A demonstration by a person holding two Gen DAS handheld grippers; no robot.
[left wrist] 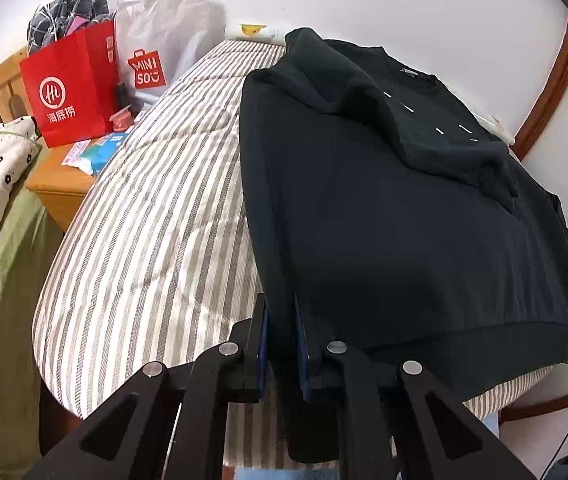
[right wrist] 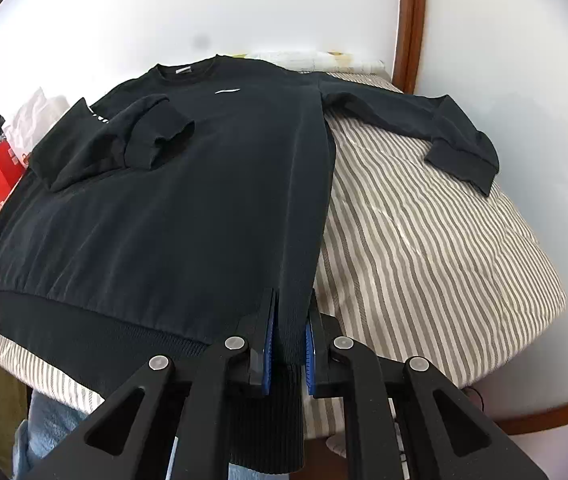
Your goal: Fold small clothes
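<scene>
The left gripper [left wrist: 284, 344] is closed on the left corner of the sweater's [left wrist: 404, 220] ribbed hem. The right gripper [right wrist: 290, 344] pinches the right corner of the same hem. The sweater lies flat on a striped quilt [left wrist: 155, 220], collar toward the wall. Its left sleeve [right wrist: 123, 140] is folded over the chest; the right sleeve [right wrist: 436, 128] is spread out on the quilt. A red bag [left wrist: 69, 92] stands on a nightstand [left wrist: 59, 184] beside the bed.

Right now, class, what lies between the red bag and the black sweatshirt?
In the left wrist view, only striped quilt separates the red bag from the black sweatshirt.
</scene>
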